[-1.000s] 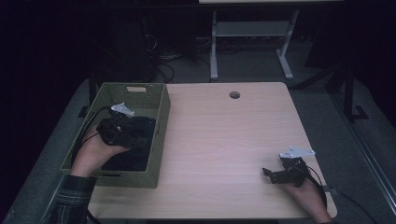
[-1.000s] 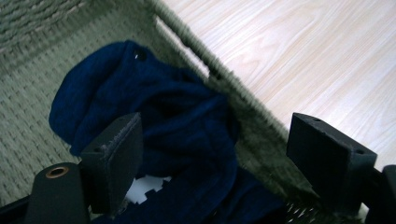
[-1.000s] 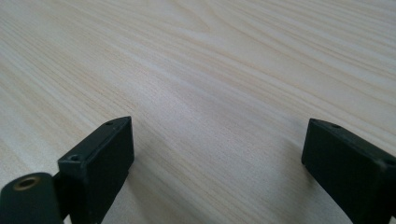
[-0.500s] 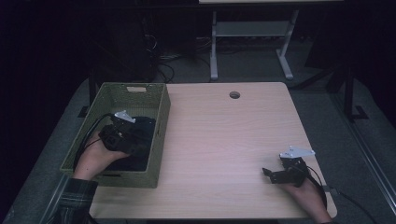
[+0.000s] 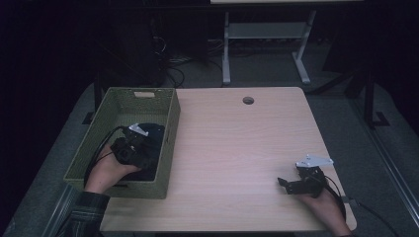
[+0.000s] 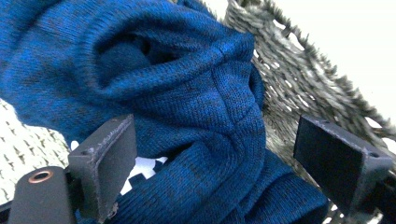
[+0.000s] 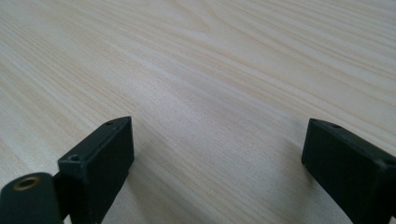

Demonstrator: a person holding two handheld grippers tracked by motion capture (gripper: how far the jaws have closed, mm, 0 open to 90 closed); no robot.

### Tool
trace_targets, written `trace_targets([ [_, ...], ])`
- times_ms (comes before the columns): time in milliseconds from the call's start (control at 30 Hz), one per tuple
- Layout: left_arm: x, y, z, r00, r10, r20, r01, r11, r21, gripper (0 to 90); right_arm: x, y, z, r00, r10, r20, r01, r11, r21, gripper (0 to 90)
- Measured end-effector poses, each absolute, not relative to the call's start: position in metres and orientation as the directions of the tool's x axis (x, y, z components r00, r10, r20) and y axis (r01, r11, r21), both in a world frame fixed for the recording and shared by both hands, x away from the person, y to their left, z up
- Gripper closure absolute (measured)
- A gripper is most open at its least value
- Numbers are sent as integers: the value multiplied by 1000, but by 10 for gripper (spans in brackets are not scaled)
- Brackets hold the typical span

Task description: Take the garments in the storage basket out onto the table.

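Blue knit, a sweater (image 6: 187, 107), lies bunched in the left gripper view, yet from the high view it reads as a dark lump (image 5: 150, 143) in the basket (image 5: 123, 101), its colour lost in the dim light. Close up, the left gripper (image 6: 215, 163) has its jaws spread wide, having just been opening, with a fold of the knit lying between them; neither pad seems to press on it, though the left one stands very near the cloth. A patch of white with blue marks (image 6: 140, 170) peeks from under the fold; what it is I cannot tell. From above, that gripper (image 5: 132, 147) sits low inside the basket, a hand (image 5: 106, 170) behind it.

Pale wood grain runs under the right gripper (image 7: 215, 163), jaws apart with nothing between them. The high view puts it (image 5: 286, 183) near the desk's (image 5: 237, 148) front right corner, well away from the basket.

Around the desk the room is dark, with grey floor, a white frame (image 5: 262, 44) and loose cables (image 5: 173, 69) behind. A round hole (image 5: 248, 100) sits near the desk's far edge. The woven basket wall (image 6: 299, 88) rises close beside the sweater.
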State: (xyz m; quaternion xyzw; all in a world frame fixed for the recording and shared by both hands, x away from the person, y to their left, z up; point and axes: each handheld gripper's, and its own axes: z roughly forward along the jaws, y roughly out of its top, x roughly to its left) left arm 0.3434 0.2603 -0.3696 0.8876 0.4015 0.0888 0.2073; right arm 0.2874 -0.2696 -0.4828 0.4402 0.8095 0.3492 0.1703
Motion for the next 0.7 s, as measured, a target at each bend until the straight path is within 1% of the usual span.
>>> trace_targets([
  [133,346,256,-378,667,745,2,677,-608,415,130,287,-270,-483,-555,831,31,593,369,715,89],
  [267,351,253,-383,664,747,34,688,-628,365,134,287,-270,-483,-554,832,32,594,369,715,89],
  [533,361,255,-389,669,743,14,698,-634,333,150,287,-270,-483,-555,832,31,594,369,715,89],
  [567,361,255,-389,665,746,12,701,-631,333,191,287,-270,-483,-555,831,32,594,369,715,89],
  [700,363,256,-391,662,750,10,706,-627,330,226,287,-270,-483,-555,832,32,594,369,715,88],
])
